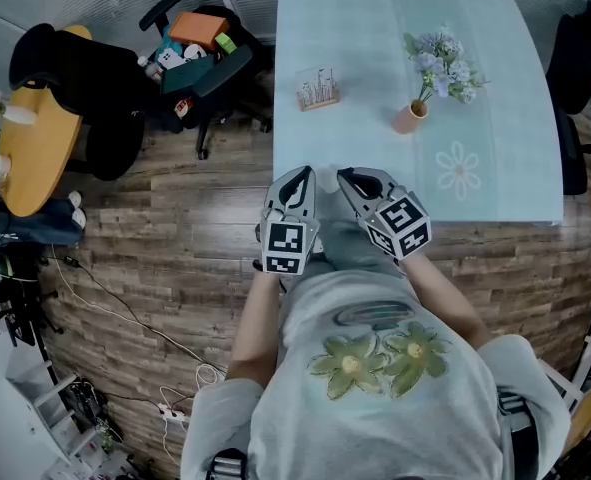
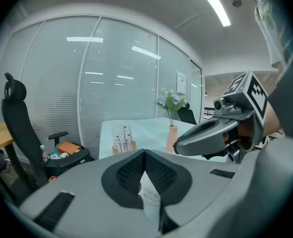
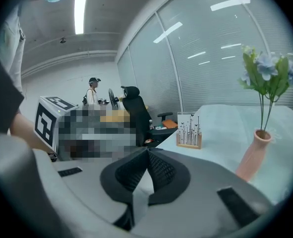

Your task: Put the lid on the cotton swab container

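The cotton swab container (image 1: pixel 318 88) is a clear box on a wooden base, standing upright on the far left part of the pale table (image 1: pixel 495 188). It also shows in the left gripper view (image 2: pixel 123 139) and in the right gripper view (image 3: pixel 189 131). I cannot make out a separate lid. My left gripper (image 1: pixel 300 173) and right gripper (image 1: pixel 350 175) hang side by side over the table's near edge, well short of the container. Both have their pads pressed together (image 2: pixel 145 153) (image 3: pixel 147 151), with nothing gripped that I can see.
A pink vase of flowers (image 1: pixel 411 116) stands to the right of the container. A black office chair (image 1: pixel 190 58) piled with items sits left of the table. A round wooden table (image 1: pixel 35 148) is further left. Cables lie on the wood floor (image 1: pixel 125 318).
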